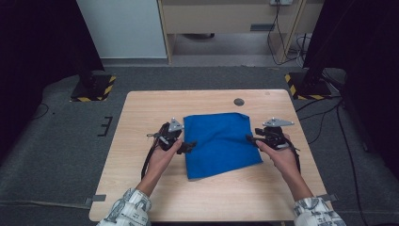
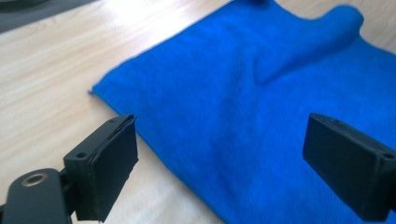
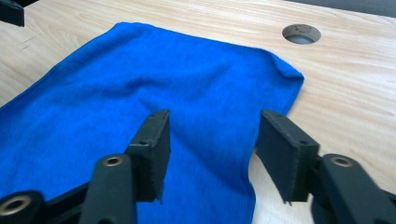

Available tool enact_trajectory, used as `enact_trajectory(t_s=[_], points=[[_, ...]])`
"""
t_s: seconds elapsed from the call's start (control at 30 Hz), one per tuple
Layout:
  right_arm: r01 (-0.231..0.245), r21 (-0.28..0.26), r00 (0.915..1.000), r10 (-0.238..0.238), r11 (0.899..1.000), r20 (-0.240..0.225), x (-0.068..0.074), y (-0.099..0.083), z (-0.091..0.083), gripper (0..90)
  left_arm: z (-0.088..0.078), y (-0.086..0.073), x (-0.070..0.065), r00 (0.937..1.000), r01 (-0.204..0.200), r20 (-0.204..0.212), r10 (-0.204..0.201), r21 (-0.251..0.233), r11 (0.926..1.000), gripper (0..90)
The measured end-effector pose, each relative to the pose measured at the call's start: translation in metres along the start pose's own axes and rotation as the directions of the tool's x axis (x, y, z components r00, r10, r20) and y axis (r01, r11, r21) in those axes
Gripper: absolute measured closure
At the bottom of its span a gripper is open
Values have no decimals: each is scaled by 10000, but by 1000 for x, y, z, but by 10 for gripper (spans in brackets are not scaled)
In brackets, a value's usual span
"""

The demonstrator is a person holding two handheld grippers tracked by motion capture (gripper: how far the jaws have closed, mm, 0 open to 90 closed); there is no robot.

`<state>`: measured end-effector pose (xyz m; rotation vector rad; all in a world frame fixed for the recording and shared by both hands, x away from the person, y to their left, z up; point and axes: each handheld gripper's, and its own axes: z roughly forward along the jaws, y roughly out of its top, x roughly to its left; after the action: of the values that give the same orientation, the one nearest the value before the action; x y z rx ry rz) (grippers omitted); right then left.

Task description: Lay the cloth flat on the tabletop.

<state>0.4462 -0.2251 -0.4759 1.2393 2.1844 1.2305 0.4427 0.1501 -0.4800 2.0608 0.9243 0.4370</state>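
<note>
A light wooden counter (image 1: pixel 141 188) seen from above, with a blue cloth (image 1: pixel 220 143) lying flat near its middle. The cloth looks folded into a rough rectangle, tilted slightly, with its near edge towards the person. A small round hole (image 1: pixel 239 101) sits in the counter just beyond the far edge of the cloth.

A person's forearms in patterned sleeves come in from the near edge. The left gripper (image 1: pixel 190 146) is at the left edge of the cloth, about halfway along it, and the right gripper (image 1: pixel 251 139) is at the right edge, pointing inwards towards the cloth.

In the left gripper view, the left gripper (image 2: pixel 224 168) has its jaws spread wide. The left edge of the blue cloth (image 2: pixel 243 102) runs between them, with one jaw over bare wood and the other over the fabric. Neither jaw presses on the cloth. A raised fold shows towards the far side of the fabric.

In the right gripper view, the right gripper (image 3: pixel 212 154) has its jaws about half apart. The right edge of the blue cloth (image 3: pixel 154 84) lies between and below them, near its far right corner. The jaws do not pinch the fabric.
</note>
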Motion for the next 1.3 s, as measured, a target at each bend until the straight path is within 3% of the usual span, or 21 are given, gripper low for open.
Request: enact_trajectory(t_s=[0.23,0.4,0.63,0.73,0.9,1.3], points=[[138,-97,9997,-136,9999,199,5,-29,-15,525,-8,-17,-9,9992,-316,-252,317,38,9995,90],[86,221,9995,-93,9997,300,3,-48,-16,528,-10,-32,-12,9989,-388,-269,396,268,9989,86],[39,656,9987,-73,9978,507,0,-57,-16,526,-16,-49,-14,9986,-394,-335,410,486,9980,86],[-13,775,9982,-33,9970,591,0,-59,-14,544,-13,-50,-14,9991,-220,-341,239,564,9982,83],[29,961,9986,-81,9954,531,1,-60,-11,547,-8,-51,-14,9993,-250,-242,272,844,9961,79],[92,1278,9988,-153,9918,465,2,-63,-6,548,-3,-53,-17,9992,-360,-137,375,976,9946,77]])
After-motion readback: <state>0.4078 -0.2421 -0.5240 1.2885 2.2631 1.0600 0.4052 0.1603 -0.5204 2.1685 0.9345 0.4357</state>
